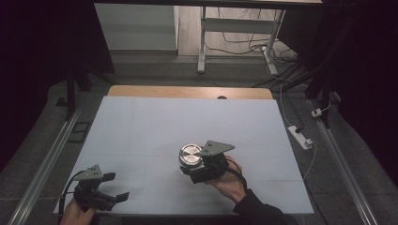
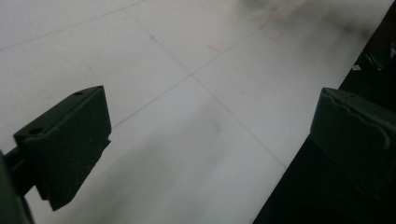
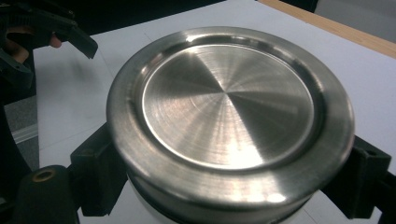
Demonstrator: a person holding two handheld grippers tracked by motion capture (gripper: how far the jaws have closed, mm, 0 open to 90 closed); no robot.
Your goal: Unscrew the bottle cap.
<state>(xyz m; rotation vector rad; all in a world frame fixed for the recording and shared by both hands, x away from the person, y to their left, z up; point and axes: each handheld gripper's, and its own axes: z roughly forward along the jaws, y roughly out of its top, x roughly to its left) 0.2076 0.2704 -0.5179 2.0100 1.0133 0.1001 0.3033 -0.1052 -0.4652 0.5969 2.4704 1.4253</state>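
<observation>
we had the right gripper (image 1: 196,165) pinching the steel tin (image 3: 229,116) below its rim; it looked rigid, slick and weighty. our left gripper (image 1: 112,187) sat spread, empty.

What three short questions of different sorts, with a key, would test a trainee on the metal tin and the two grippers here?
1. True or false: the left gripper holds the round metal tin.
2. Which gripper's fingers flank the tin?
3. The left gripper hovers near the table's a) far edge b) near left corner c) centre.

Key: 1 false, its fingers are apart with nothing between them; 2 the right gripper; 3 b.
</observation>
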